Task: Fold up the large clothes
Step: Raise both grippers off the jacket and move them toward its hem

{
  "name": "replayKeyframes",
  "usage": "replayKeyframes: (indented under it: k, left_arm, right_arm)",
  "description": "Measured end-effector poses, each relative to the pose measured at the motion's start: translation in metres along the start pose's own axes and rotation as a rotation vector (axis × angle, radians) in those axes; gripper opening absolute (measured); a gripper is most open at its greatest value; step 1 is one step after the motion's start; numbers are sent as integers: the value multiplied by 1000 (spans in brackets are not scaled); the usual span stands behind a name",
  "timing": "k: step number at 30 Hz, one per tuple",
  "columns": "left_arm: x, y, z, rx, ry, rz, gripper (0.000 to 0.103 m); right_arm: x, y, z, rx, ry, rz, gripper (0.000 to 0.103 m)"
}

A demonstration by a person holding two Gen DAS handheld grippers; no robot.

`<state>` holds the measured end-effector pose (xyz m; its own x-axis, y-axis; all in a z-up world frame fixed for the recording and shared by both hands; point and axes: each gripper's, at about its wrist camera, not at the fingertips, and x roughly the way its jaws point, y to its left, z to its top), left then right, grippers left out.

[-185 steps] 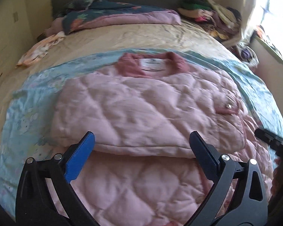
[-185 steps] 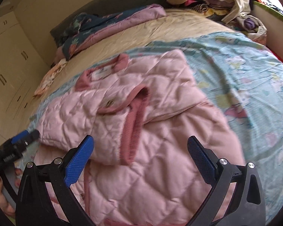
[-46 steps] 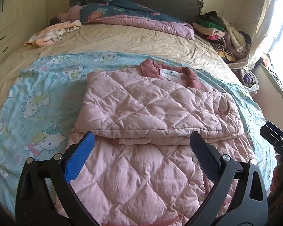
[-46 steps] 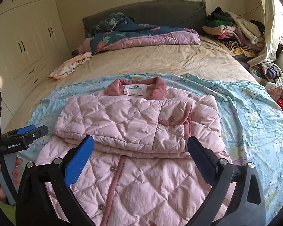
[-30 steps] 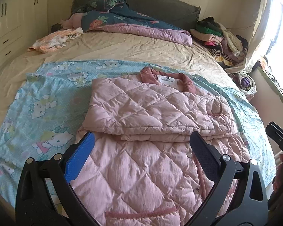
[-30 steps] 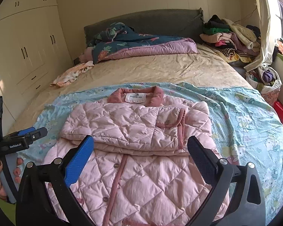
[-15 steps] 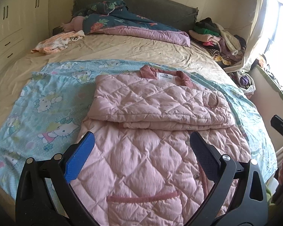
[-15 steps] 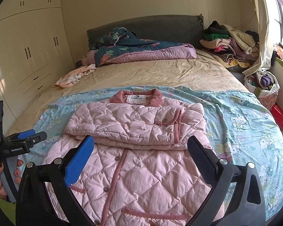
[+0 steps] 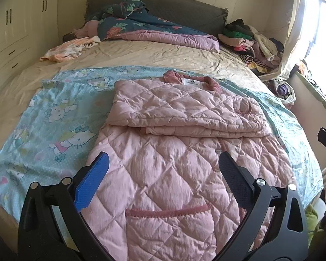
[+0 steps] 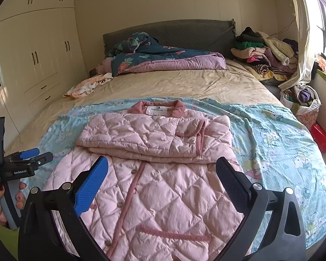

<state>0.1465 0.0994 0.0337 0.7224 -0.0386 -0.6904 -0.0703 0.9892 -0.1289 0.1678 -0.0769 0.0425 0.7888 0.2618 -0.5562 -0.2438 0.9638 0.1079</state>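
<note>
A pink quilted jacket [image 9: 163, 169] lies front up on a blue cartoon-print sheet [image 9: 54, 117] on the bed. Both sleeves are folded across the chest [image 10: 150, 137], below the darker pink collar [image 10: 158, 106]. The hem end points toward me. My left gripper [image 9: 163, 180] is open and empty above the jacket's lower half. My right gripper [image 10: 160, 182] is open and empty above the button placket [image 10: 128, 195]. The left gripper also shows at the left edge of the right wrist view [image 10: 21, 163].
A rumpled dark floral quilt [image 10: 158, 58] lies at the headboard, a small orange cloth [image 10: 87, 84] at the bed's left. A pile of clothes [image 10: 265, 52] is at the far right. A bag of clothes [image 10: 302, 100] and a red object [image 10: 320, 137] stand right of the bed. Wardrobes [image 10: 32, 65] line the left wall.
Both grippers have pulled back and up from the jacket toward the foot of the bed, so more of the jacket's lower half and hem shows. The jacket has not moved.
</note>
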Motion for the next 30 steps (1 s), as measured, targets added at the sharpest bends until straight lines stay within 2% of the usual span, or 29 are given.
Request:
replayKeyframes:
  k: [15, 30]
  left_arm:
    - [-15, 8, -36, -26, -16, 16, 95]
    - [-20, 18, -68, -25, 12, 39, 95]
  right_arm:
    - [-18, -12, -35, 7, -2, -24, 99]
    - [-34, -29, -61, 21, 23, -58, 99]
